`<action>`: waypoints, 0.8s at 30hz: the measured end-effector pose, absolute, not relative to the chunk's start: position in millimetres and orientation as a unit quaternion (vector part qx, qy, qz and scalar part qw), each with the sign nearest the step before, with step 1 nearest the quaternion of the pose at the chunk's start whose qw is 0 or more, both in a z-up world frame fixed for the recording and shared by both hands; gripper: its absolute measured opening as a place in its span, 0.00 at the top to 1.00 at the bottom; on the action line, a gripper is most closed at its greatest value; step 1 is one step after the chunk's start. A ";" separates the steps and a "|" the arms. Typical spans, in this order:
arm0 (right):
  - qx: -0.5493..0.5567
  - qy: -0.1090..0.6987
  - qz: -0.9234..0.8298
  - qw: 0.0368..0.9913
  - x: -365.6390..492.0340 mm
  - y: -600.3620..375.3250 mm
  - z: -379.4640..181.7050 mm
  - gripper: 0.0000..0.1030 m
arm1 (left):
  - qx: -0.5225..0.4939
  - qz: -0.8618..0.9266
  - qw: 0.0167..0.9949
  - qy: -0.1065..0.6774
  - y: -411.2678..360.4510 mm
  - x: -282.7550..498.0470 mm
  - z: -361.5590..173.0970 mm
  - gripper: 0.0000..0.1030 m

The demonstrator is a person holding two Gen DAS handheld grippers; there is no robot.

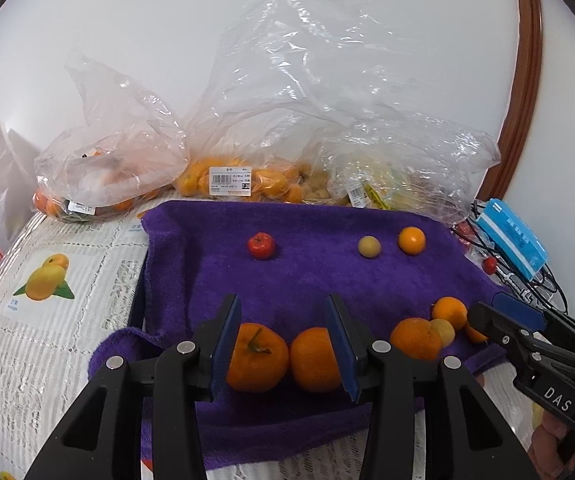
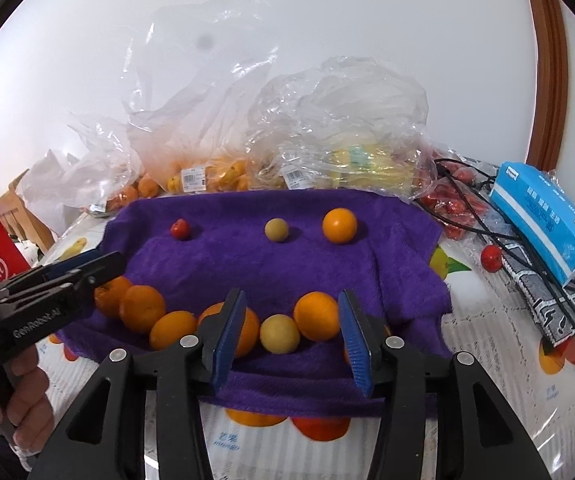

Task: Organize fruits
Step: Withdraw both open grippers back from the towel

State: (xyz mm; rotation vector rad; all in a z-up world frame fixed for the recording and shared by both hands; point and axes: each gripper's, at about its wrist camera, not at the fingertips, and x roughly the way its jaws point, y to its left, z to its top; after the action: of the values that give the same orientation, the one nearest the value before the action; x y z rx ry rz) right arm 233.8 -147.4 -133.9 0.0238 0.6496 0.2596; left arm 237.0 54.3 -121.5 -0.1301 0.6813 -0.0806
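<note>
In the left wrist view, the left gripper [image 1: 285, 346] stands parted over the purple towel [image 1: 327, 276], pads clear of two oranges [image 1: 257, 358] between them. Clear bags [image 1: 243, 176] behind hold more oranges.

In the right wrist view, the right gripper [image 2: 293, 334] gapes likewise around a yellow fruit [image 2: 279, 334] and an orange [image 2: 316, 316], gripping neither.

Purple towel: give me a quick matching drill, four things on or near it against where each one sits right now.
Things:
1. small red fruit
2. pale round fruit
3. blue box
4. stemmed orange

Places:
A. off the purple towel, on cables at the right
B. far row, middle
C. near row, between the left gripper fingers, which are apart and not pressing it
D. far row, left end

Pairs: 1-D, 2-B, 3-A, 4-C
</note>
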 end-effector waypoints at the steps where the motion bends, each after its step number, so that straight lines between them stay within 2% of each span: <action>1: 0.014 0.318 0.127 0.940 231.4 -147.5 -134.3 0.52 | -0.065 -0.041 0.939 0.334 53.1 234.7 -121.3 0.60; 12: 0.042 0.322 0.117 0.938 209.3 -157.2 -142.4 0.51 | -0.068 -0.044 0.940 0.330 45.8 201.4 -122.6 0.59; 21: 0.071 0.325 0.093 0.938 171.9 -172.8 -129.0 0.40 | -0.113 -0.024 0.938 0.327 60.9 159.0 -106.9 0.59; 24: 0.058 0.336 0.093 0.935 157.9 -172.2 -112.7 0.40 | -0.104 -0.025 0.940 0.323 57.8 140.0 -90.3 0.55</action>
State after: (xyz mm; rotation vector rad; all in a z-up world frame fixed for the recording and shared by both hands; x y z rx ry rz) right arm 157.9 -172.2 -112.7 0.1179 0.6870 0.1910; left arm 140.0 57.8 -90.3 -0.2113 0.6588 -0.0509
